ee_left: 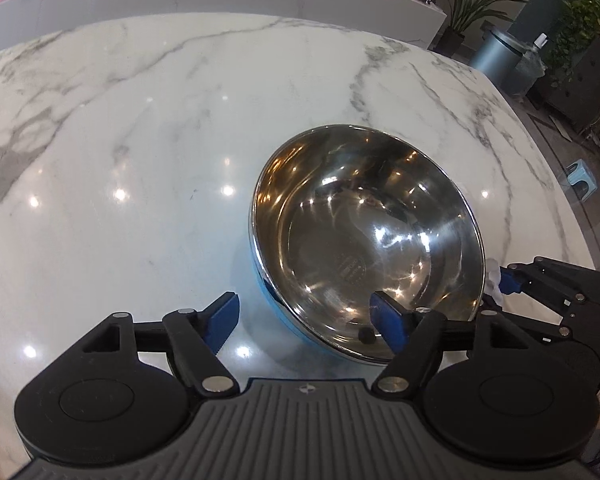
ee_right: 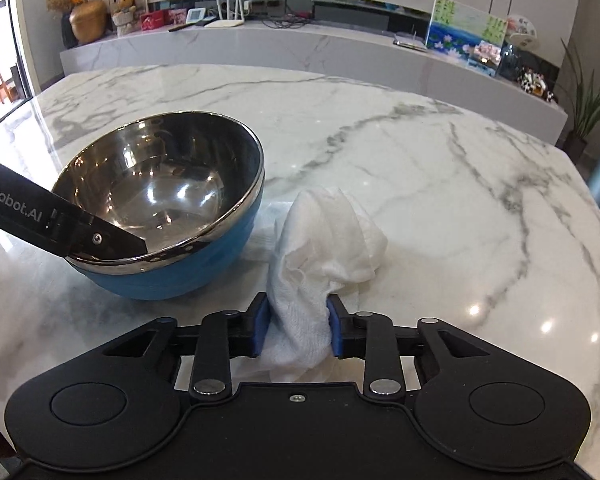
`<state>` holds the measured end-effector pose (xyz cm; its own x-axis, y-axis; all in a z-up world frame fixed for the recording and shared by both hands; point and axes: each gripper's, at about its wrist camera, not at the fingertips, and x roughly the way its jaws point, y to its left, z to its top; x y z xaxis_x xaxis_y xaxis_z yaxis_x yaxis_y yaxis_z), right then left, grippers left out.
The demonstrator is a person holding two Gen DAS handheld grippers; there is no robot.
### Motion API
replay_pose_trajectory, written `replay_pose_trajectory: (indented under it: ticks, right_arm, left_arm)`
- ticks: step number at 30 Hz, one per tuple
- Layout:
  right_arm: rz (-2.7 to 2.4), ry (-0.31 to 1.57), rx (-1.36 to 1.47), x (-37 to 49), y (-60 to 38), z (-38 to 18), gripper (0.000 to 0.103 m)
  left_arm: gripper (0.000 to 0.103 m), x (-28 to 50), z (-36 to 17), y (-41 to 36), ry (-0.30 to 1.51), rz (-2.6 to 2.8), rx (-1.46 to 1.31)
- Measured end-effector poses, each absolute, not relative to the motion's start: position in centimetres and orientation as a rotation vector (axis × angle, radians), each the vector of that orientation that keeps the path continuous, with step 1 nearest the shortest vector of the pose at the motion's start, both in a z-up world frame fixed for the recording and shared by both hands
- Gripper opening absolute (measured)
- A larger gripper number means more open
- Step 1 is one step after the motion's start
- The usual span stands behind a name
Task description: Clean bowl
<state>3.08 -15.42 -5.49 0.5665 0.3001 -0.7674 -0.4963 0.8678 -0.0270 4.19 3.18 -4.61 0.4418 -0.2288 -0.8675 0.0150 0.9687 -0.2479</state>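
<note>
Two grippers work around one bowl [ee_left: 366, 236], a steel-lined dish with a blue outer shell that sits tipped on the marble table [ee_left: 140, 140], its mouth turned toward the left gripper. The left gripper [ee_left: 306, 320] has its jaws spread wide: one blue pad reaches over the near rim into the bowl, the other hangs outside the bowl's left flank above the table, so the rim lies between them but neither pad is seen pressing it. In the right wrist view a black finger of this gripper crosses the near rim and ends just inside. The right gripper [ee_right: 296, 330] has its jaws closed on a white cloth [ee_right: 324, 240], pinching a bunched neck of it; the loose bulk of the cloth billows forward just right of the bowl, and a flat fold of it reaches the foot of the blue shell. The bowl's inside looks bright and mirror-like; whether any dirt remains on it cannot be told from these views.

Step in hand, as judged: steadying the bowl before wiping, with the cloth already gripped and waiting beside the bowl. The next move calls for the left jaws to close on the rim so the tipped bowl cannot rock or slide on the smooth marble, then for the cloth to be carried over the right side of the rim and pressed against the steel lining
</note>
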Motion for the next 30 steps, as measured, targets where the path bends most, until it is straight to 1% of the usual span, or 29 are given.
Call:
replay_pose_trajectory:
  ticks: [2,3,4,7,11,13,17,30]
  right_arm:
    - [0.476,0.842,-0.265,3.2,-15.4,-5.5,0.022]
    - [0.476,0.836,-0.276,3.2,-15.4,-5.5,0.022]
    - [0.473,0.822,-0.297,3.1,-15.3,-5.4,0.021]
    - [0.470,0.794,-0.306,2.9,-15.7,-4.7,0.021]
    - [0.472,0.741,-0.299,2.5,-16.4,-3.5,0.021]
    - [0.483,0.692,-0.305,2.0,-16.6,-2.7,0.021]
    - [0.529,0.656,-0.338,1.4,-16.3,-2.2,0.021]
    - [0.606,0.724,-0.453,1.3,-14.0,-4.6,0.021]
  left_arm:
    - [0.052,4.2,-4.5,2.9,1.097,-0.165,-0.190]
    - [0.048,4.2,-4.5,2.8,1.091,-0.172,-0.175]
    - [0.042,4.3,-4.4,2.7,1.087,-0.174,-0.161]
    - [0.037,4.5,-4.3,2.7,1.075,-0.177,-0.127]
    - [0.025,4.8,-4.0,3.0,1.050,-0.162,-0.102]
    - [0.020,4.9,-3.8,3.0,1.035,-0.150,-0.077]
    - [0.020,5.0,-3.7,2.8,1.022,-0.142,-0.048]
    - [0.020,5.0,-3.6,2.8,1.021,-0.139,-0.029]
